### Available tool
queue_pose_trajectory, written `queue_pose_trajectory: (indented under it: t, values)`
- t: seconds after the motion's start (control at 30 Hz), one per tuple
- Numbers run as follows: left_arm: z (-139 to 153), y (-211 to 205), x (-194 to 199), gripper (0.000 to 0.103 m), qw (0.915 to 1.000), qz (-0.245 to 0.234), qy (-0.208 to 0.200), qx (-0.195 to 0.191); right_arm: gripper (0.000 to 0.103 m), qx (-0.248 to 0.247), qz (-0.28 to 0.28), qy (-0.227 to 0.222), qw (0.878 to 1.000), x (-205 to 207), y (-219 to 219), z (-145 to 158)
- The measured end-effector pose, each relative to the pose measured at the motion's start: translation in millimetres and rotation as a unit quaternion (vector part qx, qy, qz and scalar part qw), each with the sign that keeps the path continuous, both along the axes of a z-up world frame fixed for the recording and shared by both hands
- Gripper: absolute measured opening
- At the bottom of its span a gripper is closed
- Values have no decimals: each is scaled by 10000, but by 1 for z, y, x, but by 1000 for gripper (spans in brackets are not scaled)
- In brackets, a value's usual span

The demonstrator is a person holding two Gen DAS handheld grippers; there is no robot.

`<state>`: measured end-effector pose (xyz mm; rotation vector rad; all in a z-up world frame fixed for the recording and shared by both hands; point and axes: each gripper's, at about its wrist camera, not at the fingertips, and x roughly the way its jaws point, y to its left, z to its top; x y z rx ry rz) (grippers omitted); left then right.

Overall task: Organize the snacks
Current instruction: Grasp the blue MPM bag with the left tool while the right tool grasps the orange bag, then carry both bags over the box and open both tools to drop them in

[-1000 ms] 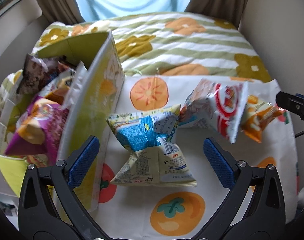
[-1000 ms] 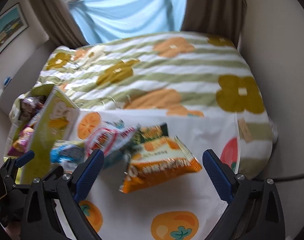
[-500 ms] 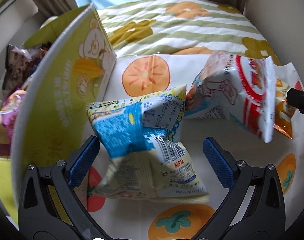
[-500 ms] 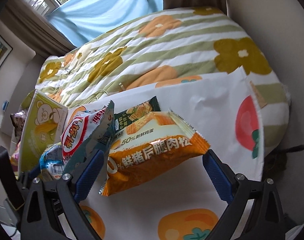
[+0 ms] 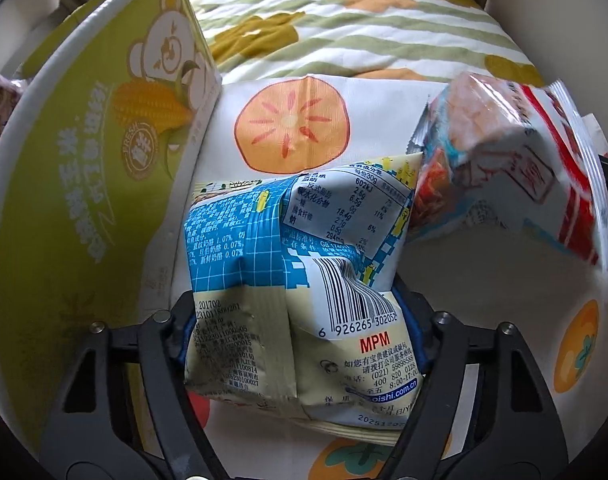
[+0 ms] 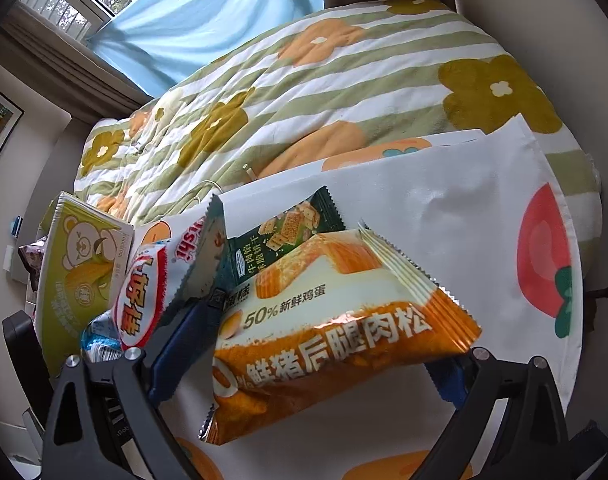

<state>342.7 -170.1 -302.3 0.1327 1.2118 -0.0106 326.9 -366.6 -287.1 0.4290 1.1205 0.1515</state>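
My left gripper (image 5: 304, 332) is shut on a blue and cream snack bag (image 5: 299, 280), squeezing its lower half just above the white fruit-print cloth (image 5: 484, 300). A red and white snack bag (image 5: 512, 168) lies to its right. The green cardboard box (image 5: 83, 200) with a bear and corn print stands right beside it on the left. My right gripper (image 6: 316, 356) is closed around an orange snack bag (image 6: 336, 332), its pads touching both sides. A dark green cracker packet (image 6: 287, 232) lies behind it and the red and white bag (image 6: 155, 280) to its left.
A striped floral quilt (image 6: 344, 92) covers the bed beyond the cloth. Other snack packets show at the box's far left edge (image 6: 29, 260). A wall runs along the right, and a curtained window (image 6: 203, 12) is at the back.
Both grippers moved forward and closed. The left one has clamped the blue and cream bag. The right one has closed in on the orange bag.
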Motion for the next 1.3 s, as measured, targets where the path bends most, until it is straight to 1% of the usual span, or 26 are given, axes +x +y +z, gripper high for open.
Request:
queue_pose_trajectory:
  t: [0.07, 0.13, 0.2, 0.23, 0.3, 0.37, 0.53, 0.67, 0.87, 1.03, 1.17, 1.3]
  values:
    - [1, 0, -2, 68, 10000, -46, 8, -5, 98, -34, 23, -12, 10000, 0, 1, -1]
    - [3, 1, -4, 66, 10000, -54, 10, -36, 96, -106, 72, 1, 9999, 0, 2, -1]
    - [5, 3, -5, 65, 9999, -44, 17, -94, 87, -162, 110, -17, 9998, -1, 3, -1]
    - [7, 4, -8, 65, 9999, -41, 19, -119, 86, -175, 117, -21, 9998, -2, 4, -1]
    - [11, 5, -11, 64, 9999, -29, 1, -166, 80, -144, 131, -63, 9998, -4, 3, 1]
    - [17, 5, -15, 64, 9998, -40, -57, -187, 77, -223, 155, -70, 9996, -7, 4, 2]
    - [39, -1, -27, 64, 9994, -117, -286, -184, 75, -262, 136, -148, 9995, -19, 2, 8]
    - [60, -6, -38, 64, 9985, -150, -468, -253, 75, -326, 118, -263, 9991, -33, -2, 20]
    - [104, -9, -64, 64, 9951, -207, -868, -422, 75, -469, 158, -541, 9973, -57, -7, 53]
    - [154, 0, -85, 64, 9892, -42, -1368, -525, 75, -602, 355, -825, 9941, -77, -3, 92]
    - [187, 19, -98, 64, 9858, 189, -1573, -559, 75, -488, 635, -1101, 9907, -85, 8, 123]
    - [211, 46, -102, 64, 9830, 398, -1697, -570, 75, -401, 964, -1397, 9847, -87, 33, 149]
